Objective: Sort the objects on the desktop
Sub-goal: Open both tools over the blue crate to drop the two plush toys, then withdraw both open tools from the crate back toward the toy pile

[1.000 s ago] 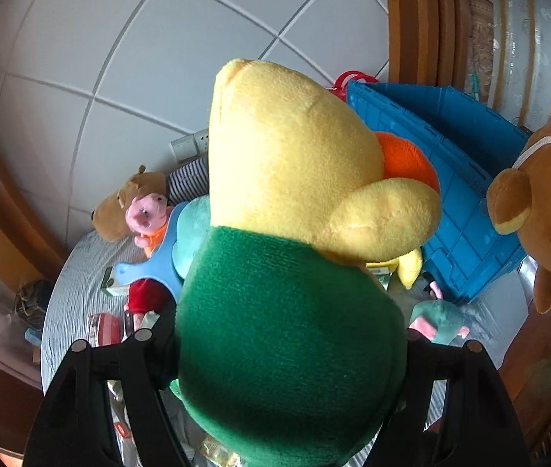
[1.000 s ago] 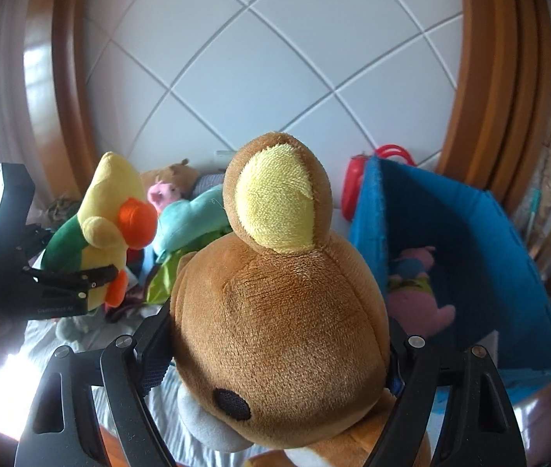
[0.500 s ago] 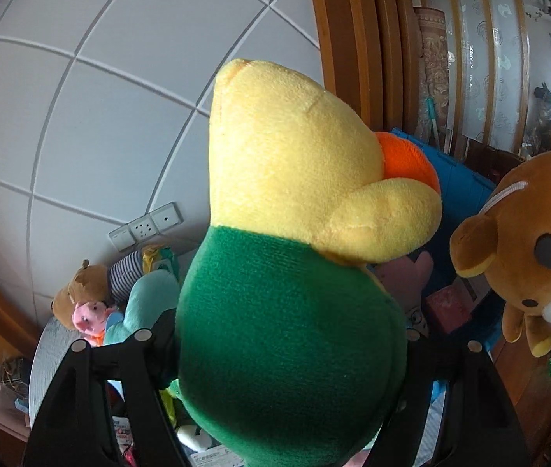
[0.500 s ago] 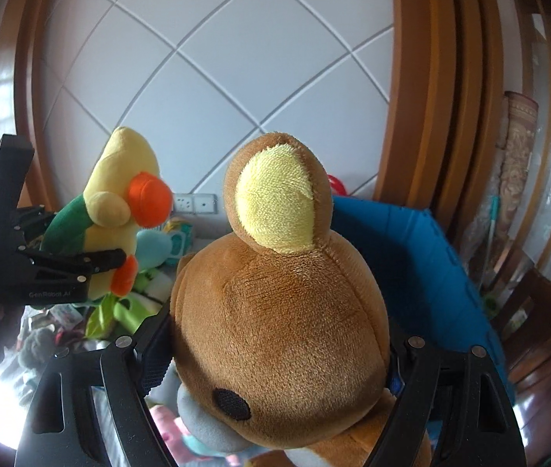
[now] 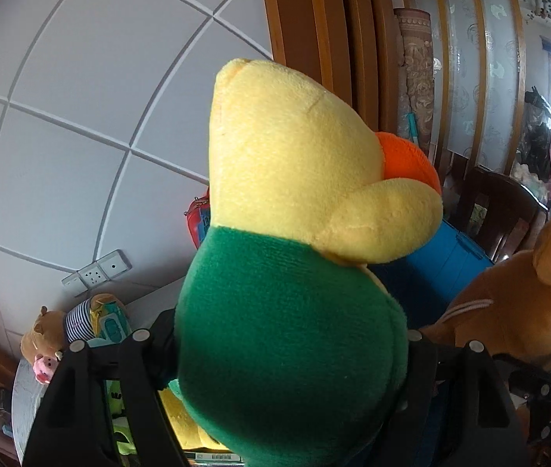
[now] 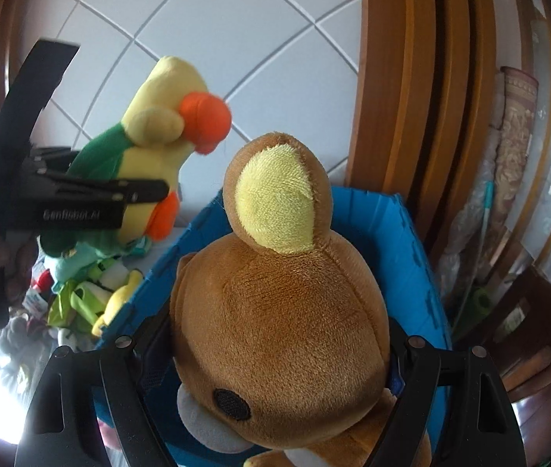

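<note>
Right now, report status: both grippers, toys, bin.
Left gripper shut on duck plush. Right gripper shut on brown bear plush, above blue bin. Nothing seen blocking the bin.

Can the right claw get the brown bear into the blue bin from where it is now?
Probably yes. The right claw is shut on the brown bear, held above the blue bin, and nothing shows between them. The bin's floor is hidden behind the bear.
</note>
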### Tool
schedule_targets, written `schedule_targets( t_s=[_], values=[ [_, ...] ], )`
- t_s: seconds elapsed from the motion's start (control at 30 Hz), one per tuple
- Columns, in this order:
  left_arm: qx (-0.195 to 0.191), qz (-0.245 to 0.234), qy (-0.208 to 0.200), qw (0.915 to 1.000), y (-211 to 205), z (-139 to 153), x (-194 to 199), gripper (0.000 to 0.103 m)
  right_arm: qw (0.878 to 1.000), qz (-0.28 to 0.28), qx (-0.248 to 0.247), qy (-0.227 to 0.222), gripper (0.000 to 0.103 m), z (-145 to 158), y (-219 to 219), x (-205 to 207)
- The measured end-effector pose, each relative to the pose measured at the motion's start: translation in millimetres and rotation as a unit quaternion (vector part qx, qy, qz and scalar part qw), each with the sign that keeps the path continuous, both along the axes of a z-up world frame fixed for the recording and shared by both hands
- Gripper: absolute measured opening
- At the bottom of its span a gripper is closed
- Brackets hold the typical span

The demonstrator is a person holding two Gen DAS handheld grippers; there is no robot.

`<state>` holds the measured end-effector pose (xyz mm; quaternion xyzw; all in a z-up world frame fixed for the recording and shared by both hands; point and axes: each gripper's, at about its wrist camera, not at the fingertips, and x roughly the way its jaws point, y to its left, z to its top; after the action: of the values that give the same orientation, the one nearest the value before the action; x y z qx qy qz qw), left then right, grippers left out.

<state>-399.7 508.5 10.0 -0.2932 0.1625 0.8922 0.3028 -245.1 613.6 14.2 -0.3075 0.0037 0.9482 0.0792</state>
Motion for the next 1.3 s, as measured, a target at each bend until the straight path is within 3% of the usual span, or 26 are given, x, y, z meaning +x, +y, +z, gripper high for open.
schedule_targets(
  t_s=[0.17, 0.27, 0.33, 0.77, 1.3],
  values=[
    [-0.004, -0.004, 0.002, 1.0000, 32.5, 4.3, -19.6, 0.078, 1.000, -0.005, -0.009, -0.008, 0.086, -7.3, 26.0, -9.4],
    [-0.004, -0.003, -0.007, 1.0000, 48.7, 3.1, -32.4, 0.094, 1.000, -0.008, -0.004, -0.009, 0.099, -9.6, 34.9, -13.4],
    [0.004, 0.003, -0.006, 1.0000, 50.9, 2.8, -36.1, 0.103, 1.000, -0.011, -0.001, -0.010, 0.102, -11.2, 40.8, -16.1],
    [0.011, 0.022, -0.012, 0.9996, 39.7, -3.7, -36.9, 0.103, 1.000, -0.018, 0.011, -0.014, 0.102, -17.8, 63.7, -26.2],
    [0.009, 0.060, -0.013, 0.9981, -43.4, -10.2, -15.3, 0.103, 1.000, 0.018, 0.022, -0.008, 0.102, -7.7, 3.3, -21.3]
  ],
)
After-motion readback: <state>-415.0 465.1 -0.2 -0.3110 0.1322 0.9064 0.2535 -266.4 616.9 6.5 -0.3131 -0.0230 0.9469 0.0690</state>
